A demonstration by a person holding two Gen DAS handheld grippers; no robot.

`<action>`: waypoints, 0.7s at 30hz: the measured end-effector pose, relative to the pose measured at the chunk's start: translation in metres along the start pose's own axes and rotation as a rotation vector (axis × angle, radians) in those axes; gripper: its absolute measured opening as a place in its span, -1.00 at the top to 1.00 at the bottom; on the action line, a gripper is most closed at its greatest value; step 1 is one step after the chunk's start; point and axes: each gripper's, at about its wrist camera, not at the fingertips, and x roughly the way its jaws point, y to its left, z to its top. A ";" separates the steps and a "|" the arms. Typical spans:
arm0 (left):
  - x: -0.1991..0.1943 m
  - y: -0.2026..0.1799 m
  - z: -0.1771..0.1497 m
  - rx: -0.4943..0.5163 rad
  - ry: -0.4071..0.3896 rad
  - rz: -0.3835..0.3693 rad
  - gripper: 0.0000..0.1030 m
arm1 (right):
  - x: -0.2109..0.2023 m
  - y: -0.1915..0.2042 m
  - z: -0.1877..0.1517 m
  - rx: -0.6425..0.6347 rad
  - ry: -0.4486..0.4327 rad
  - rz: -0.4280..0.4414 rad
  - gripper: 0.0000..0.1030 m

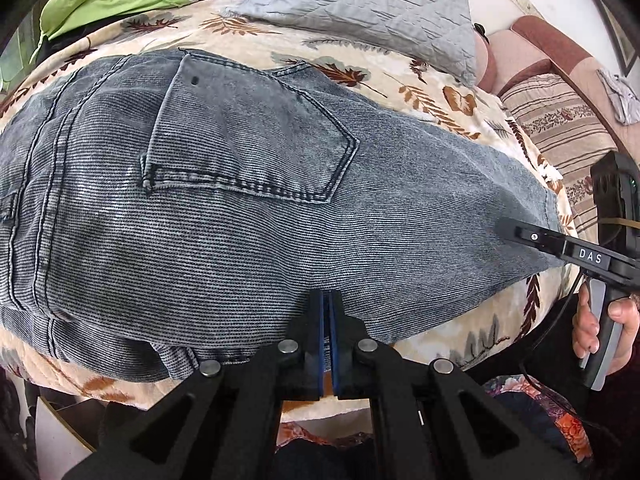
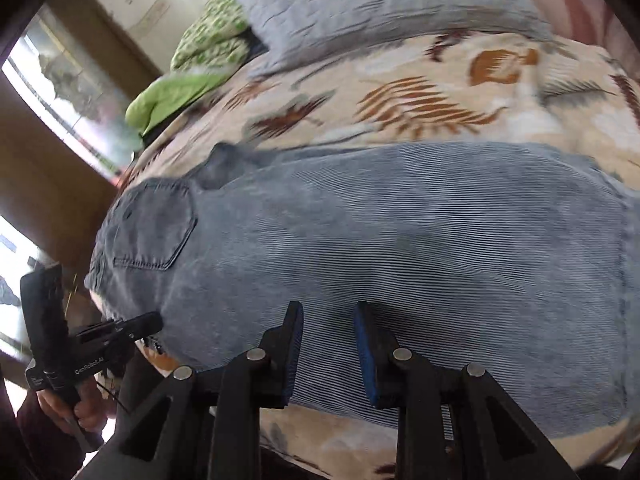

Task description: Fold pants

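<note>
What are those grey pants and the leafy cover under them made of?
The pants look like washed grey denim: fine ribbed weave, faded patches, doubled seam stitching around the back pocket. The bed cover seems a soft matte printed fabric, possibly cotton or fleece; its weave is too fine to tell.

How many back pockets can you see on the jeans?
1: the pocket lies on top of the folded jeans, near the waistband. A second may be hidden underneath.

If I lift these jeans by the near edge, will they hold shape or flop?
The jeans will probably flop: they already drape over the bedspread in soft folds. The thick denim with heavy seams will likely feel weighty. The ribbed weave should grip the fingers rather than slip.
</note>
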 end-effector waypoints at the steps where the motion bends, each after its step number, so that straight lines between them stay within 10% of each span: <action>1: 0.000 0.000 0.000 0.003 0.002 0.006 0.93 | 0.004 0.008 0.002 -0.031 0.007 -0.001 0.44; 12: 0.002 -0.009 0.000 0.028 0.030 0.054 0.93 | 0.025 0.048 -0.019 -0.259 0.082 -0.047 0.42; 21: -0.004 -0.006 0.008 -0.026 0.050 0.041 0.93 | 0.016 0.025 -0.010 -0.122 0.159 0.095 0.42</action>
